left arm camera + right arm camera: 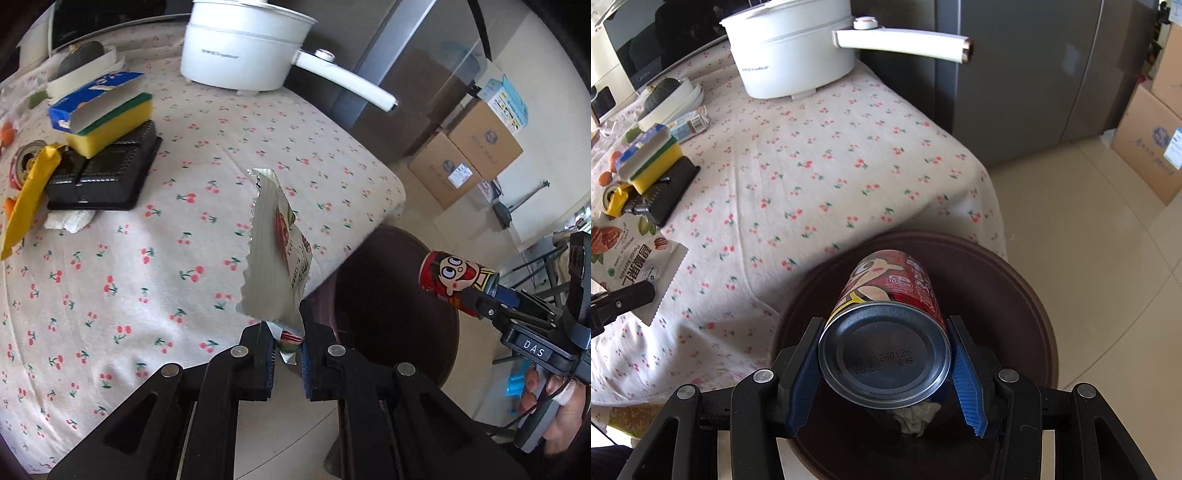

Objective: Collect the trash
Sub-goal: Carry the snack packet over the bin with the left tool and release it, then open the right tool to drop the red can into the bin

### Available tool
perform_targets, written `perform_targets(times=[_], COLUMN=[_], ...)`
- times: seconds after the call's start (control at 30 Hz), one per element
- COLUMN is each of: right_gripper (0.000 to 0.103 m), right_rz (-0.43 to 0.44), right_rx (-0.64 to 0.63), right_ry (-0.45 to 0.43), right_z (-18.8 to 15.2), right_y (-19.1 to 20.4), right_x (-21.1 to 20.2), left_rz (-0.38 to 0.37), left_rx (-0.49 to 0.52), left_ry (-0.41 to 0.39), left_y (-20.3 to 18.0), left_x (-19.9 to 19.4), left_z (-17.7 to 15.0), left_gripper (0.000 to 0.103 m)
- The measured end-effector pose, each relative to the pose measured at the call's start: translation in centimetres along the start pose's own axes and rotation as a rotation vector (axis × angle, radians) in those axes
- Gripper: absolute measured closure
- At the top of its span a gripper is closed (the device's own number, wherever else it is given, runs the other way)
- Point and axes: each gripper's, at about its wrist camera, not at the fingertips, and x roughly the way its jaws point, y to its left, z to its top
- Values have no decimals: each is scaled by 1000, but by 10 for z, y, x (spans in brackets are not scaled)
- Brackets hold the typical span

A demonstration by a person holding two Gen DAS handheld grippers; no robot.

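My left gripper (288, 347) is shut on the corner of a torn silver snack wrapper (275, 254), holding it up over the table edge. The wrapper also shows at the left of the right wrist view (631, 258). My right gripper (886, 354) is shut on a red cartoon drink can (886, 325), bottom toward the camera, held above the dark brown trash bin (1015, 295). The can (458, 280) and the bin (388, 295) also show at the right of the left wrist view. A crumpled white tissue (916, 417) lies inside the bin.
The table has a cherry-print cloth (147, 258). On it stand a white electric pot (240, 48), a yellow sponge (110, 122) on a black tray (107, 173), a yellow wrapper (29, 192) and a white tissue (70, 221). Cardboard boxes (469, 158) stand on the floor.
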Motion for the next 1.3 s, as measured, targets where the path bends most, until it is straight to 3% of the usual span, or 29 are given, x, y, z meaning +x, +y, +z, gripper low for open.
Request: perform_targets(times=[0.27, 0.53, 0.63, 0.7, 0.77, 1.3], right_gripper=[47, 47, 47, 47, 47, 47], right_rz=[-22, -43, -46, -46, -45, -106], right_rx=[50, 93, 102, 104, 102, 33], right_ry=[45, 67, 70, 71, 73, 190], right_z=[-27, -37, -39, -40, -39, -48], right_y=[-36, -63, -68, -70, -70, -55], right_x=[4, 4, 5, 5, 6, 42], left_rz=[-62, -30, 30, 78, 105, 183], left_rx=[179, 298, 324, 334, 334, 204], left_ry=[73, 118, 135, 113, 86, 37], left_y=[-70, -108, -112, -108, -103, -29], left_x=[35, 63, 67, 65, 59, 8], left_z=[-22, -41, -44, -44, -42, -34], left_gripper=[91, 89, 66, 36, 30, 25])
